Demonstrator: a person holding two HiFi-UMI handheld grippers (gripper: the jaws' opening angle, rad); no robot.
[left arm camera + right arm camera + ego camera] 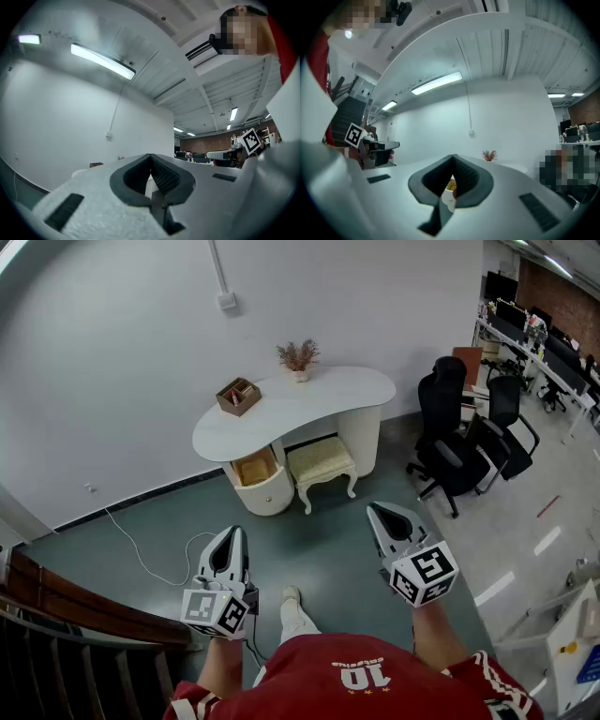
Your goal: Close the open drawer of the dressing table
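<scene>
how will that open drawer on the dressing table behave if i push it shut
The open drawer looks empty from here, so it probably slides in lightly. Its front is curved, so an off-centre push may slip sideways. The small vase on the dressing table could wobble if the drawer slams.

White wall, curved, with vertical conduit ending in a small box. Grey-green floor; paler glossy flooring at right. Cream cushioned stool on white legs. Black swivel chairs grouped near it. Rows of desks with monitors beside a brick wall. Dark wooden stair rail at lower left. Ceiling strip light, lit
</scene>
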